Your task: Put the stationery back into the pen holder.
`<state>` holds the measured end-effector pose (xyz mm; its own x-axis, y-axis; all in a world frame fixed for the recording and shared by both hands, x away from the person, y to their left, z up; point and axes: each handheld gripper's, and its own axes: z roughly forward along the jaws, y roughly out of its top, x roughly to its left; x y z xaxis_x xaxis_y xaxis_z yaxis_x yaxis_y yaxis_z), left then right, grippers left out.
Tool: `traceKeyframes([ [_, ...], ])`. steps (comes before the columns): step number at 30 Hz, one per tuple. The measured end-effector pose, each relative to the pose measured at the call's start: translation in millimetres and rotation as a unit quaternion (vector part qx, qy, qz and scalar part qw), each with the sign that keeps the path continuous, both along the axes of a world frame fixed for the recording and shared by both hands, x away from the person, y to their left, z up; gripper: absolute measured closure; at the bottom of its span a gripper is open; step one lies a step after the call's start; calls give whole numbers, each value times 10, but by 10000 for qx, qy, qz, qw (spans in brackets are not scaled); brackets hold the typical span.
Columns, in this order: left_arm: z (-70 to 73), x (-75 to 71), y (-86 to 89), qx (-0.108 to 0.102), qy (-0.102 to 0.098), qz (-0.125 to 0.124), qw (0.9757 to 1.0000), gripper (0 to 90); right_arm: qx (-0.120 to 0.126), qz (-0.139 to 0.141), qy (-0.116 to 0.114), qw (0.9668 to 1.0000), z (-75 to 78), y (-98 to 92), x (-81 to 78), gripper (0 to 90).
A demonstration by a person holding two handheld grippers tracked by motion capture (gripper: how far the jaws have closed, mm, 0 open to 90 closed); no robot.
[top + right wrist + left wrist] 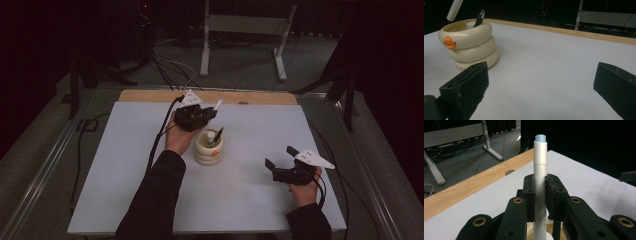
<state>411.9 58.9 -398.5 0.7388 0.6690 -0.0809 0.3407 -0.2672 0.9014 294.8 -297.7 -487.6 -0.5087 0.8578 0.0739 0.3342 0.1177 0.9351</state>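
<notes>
**White marker held over the duck holder**

L gripper is clamped on a white marker mid-barrel, both pads pressing it, just above a cream ringed pen holder w/ an orange duck bill, near the middle of the white table. R gripper rests well apart to the right, jaws wide, nothing btwn them.

Looks like the marker is either going into or coming out of the holder. To do it well: keep the barrel in line w/ the holder's opening, move straight along its length, don't knock the black pen and other bits already inside, hold the squeeze steady.

Marker's long axis runs along the jaws; in high view it tilts up and away to the right, pale blue end farthest from the holder.
</notes>
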Motion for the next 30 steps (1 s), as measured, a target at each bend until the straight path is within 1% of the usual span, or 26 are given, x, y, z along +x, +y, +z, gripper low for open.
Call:
traceKeyframes([
  [12, -40, 13, -9, 105, -2, 20, 9999, 793, 0, 9, -11, 10000, -1, -2, 3, 0],
  [24, -56, 21, -6, 53, -12, 40, 10000, 789, -1, 5, -4, 10000, -2, -3, 2, 0],
  [30, -89, 29, -30, 52, -1, 42, 10000, 789, -2, 6, -9, 10000, -2, -3, 1, 0],
])
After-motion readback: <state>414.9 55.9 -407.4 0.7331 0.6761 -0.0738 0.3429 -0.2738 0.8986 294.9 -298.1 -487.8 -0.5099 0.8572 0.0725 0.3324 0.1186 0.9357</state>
